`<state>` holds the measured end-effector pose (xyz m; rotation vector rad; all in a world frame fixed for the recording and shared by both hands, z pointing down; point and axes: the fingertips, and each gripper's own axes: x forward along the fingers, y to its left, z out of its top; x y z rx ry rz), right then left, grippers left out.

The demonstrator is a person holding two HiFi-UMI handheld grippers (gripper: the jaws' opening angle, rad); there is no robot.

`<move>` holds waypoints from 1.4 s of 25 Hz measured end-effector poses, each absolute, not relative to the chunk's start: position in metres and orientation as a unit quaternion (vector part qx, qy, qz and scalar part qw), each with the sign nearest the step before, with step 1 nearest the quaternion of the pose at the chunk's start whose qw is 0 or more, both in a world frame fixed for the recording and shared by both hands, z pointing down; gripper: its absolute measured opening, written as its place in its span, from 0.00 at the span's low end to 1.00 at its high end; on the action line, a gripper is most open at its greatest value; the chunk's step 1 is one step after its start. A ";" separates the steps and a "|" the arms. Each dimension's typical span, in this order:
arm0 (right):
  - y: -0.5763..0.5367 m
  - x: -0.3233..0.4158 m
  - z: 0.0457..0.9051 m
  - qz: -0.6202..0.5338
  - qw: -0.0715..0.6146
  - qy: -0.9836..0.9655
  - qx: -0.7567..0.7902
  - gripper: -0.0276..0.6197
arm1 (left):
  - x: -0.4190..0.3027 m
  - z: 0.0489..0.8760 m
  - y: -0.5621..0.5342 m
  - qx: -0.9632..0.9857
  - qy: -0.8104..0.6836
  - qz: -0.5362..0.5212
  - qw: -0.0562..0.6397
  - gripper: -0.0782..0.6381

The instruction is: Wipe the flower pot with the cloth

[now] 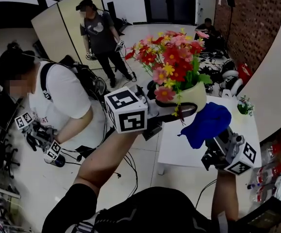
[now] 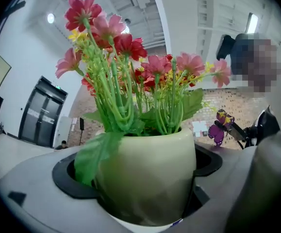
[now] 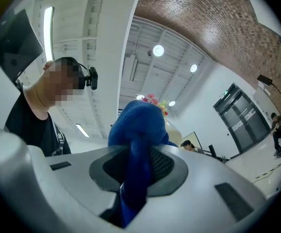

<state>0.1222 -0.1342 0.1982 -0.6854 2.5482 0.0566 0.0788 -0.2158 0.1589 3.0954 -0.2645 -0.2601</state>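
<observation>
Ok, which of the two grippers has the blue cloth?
The right gripper: its jaws pinch the blue cloth, while the left gripper grips the cream flower pot.

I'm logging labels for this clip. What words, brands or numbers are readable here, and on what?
Nothing reads clearly.
Print low on the bystander's white T-shirt: too blurred to read.
Marker cubes: black-and-white square patterns only, no letters or numbers.

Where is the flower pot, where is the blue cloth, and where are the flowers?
flower pot point(image 2: 147, 174), left gripper view, on its cream front wall.
blue cloth point(image 1: 207, 123), head view, on the middle of the bunched fabric.
flowers point(image 1: 172, 57), head view, on a red bloom mid-bunch.
</observation>
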 end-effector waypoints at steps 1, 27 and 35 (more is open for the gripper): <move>-0.134 0.123 0.197 0.019 0.253 0.933 -0.255 0.14 | 0.081 0.156 -0.212 0.993 -0.084 -0.083 0.007 0.92; -0.161 0.113 0.195 -0.054 0.284 0.923 -0.255 0.14 | 0.083 0.150 -0.205 0.992 -0.095 -0.085 -0.012 0.92; -0.156 0.095 0.200 -0.039 0.266 0.931 -0.248 0.14 | 0.072 0.151 -0.219 0.990 -0.100 -0.096 0.001 0.92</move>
